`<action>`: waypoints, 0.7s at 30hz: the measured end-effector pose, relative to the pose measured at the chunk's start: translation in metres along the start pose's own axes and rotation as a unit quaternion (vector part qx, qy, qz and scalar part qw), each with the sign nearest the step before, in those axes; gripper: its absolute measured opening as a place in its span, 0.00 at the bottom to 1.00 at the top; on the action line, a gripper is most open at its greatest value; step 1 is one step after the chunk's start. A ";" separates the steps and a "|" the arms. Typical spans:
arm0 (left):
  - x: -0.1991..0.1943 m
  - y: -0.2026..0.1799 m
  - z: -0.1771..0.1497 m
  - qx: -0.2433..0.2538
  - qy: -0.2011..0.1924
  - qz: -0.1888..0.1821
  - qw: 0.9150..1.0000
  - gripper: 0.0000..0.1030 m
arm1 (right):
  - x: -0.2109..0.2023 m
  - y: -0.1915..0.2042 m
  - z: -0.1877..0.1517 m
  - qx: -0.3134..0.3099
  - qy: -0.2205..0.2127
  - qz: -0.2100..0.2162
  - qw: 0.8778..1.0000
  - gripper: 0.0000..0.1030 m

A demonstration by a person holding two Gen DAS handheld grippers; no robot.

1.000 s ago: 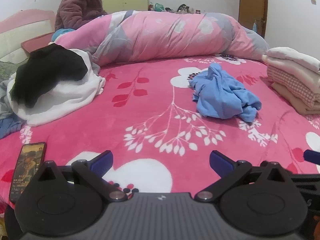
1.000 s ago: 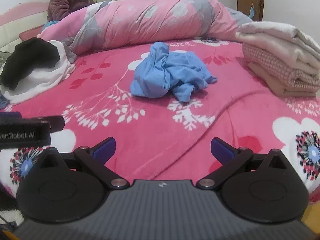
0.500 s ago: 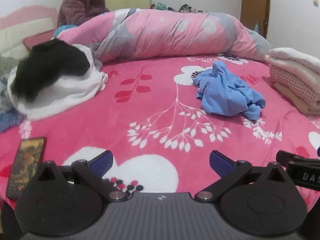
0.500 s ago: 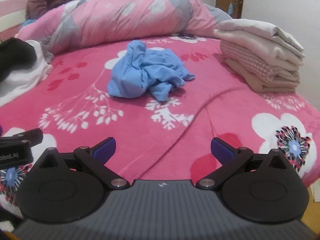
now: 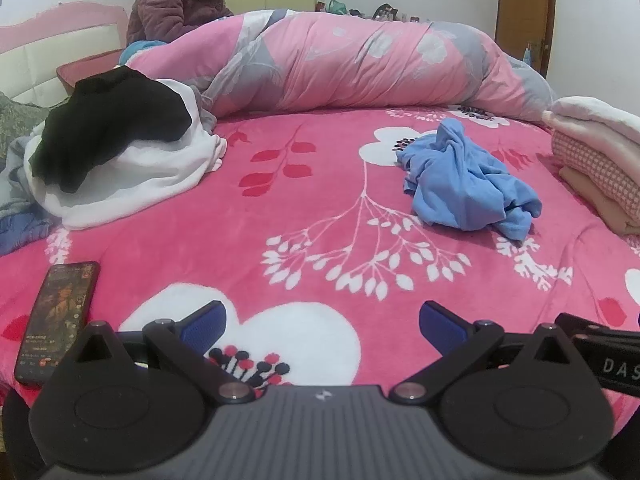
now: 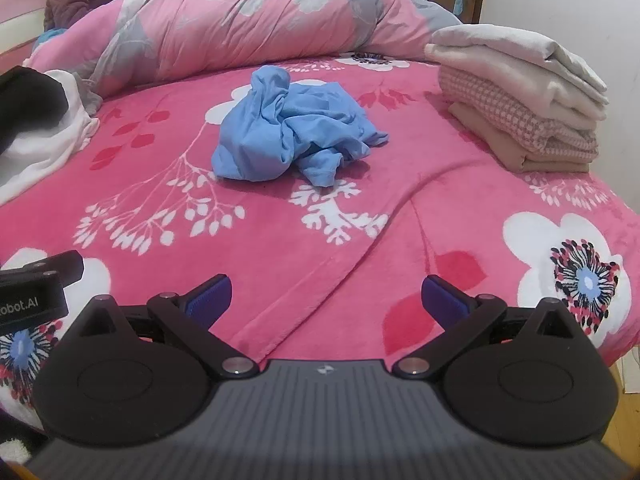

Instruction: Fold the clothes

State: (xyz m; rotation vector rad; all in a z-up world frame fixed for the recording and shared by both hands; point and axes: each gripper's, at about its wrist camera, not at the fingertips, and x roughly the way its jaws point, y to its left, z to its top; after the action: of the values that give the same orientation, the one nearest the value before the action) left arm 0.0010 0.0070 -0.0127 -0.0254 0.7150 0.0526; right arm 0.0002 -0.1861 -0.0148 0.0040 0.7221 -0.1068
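Note:
A crumpled light-blue garment (image 5: 464, 180) (image 6: 292, 128) lies in a heap on the pink flowered bedspread (image 5: 320, 216) (image 6: 360, 224), well ahead of both grippers. My left gripper (image 5: 322, 318) hovers open over the near edge of the bed, nothing between its blue-padded fingers. My right gripper (image 6: 326, 296) is likewise open and empty, low over the bedspread. A stack of folded clothes (image 5: 600, 160) (image 6: 520, 108) in cream, pink check and tan sits at the right. A loose pile of black and white clothes (image 5: 116, 152) (image 6: 36, 120) rests at the left.
A rolled pink-and-grey quilt (image 5: 360, 64) (image 6: 248, 20) runs across the far side of the bed. A phone (image 5: 56, 320) lies face up near the left front edge. A person in a purple jacket (image 5: 176, 0) sits behind the quilt. A wooden door (image 5: 524, 12) stands at the back right.
Both grippers have shifted slightly over the near edge of the bed; the right gripper's body now shows at the left view's right edge. The clothes have not moved and both grippers stay open.

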 end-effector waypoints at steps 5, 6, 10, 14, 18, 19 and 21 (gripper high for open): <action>-0.001 0.000 0.001 0.000 0.000 0.000 1.000 1.00 | 0.001 0.000 0.000 0.000 0.001 -0.002 1.000 0.99; 0.000 0.000 0.001 0.000 0.000 0.000 1.000 1.00 | 0.001 0.000 0.000 -0.001 0.001 -0.002 1.000 0.99; 0.000 0.001 0.001 -0.002 0.000 -0.002 1.000 1.00 | 0.001 0.001 0.001 -0.003 0.000 -0.004 1.000 0.99; 0.000 0.002 0.001 -0.002 0.001 -0.003 1.000 1.00 | 0.001 0.003 0.001 -0.006 0.000 -0.005 1.000 0.99; 0.000 0.003 0.002 -0.004 0.001 -0.003 1.000 1.00 | 0.001 0.005 0.001 -0.009 0.000 -0.006 1.000 0.99; 0.000 0.003 0.002 -0.004 0.001 -0.003 1.000 1.00 | 0.001 0.005 0.001 -0.009 0.000 -0.007 1.000 0.99; 0.000 0.003 0.002 -0.005 0.000 -0.003 1.000 1.00 | 0.001 0.006 0.002 -0.010 0.000 -0.007 1.000 0.99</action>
State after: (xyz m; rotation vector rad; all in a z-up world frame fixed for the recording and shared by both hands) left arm 0.0022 0.0103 -0.0107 -0.0370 0.7151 0.0503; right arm 0.0028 -0.1803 -0.0146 -0.0209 0.7238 -0.1126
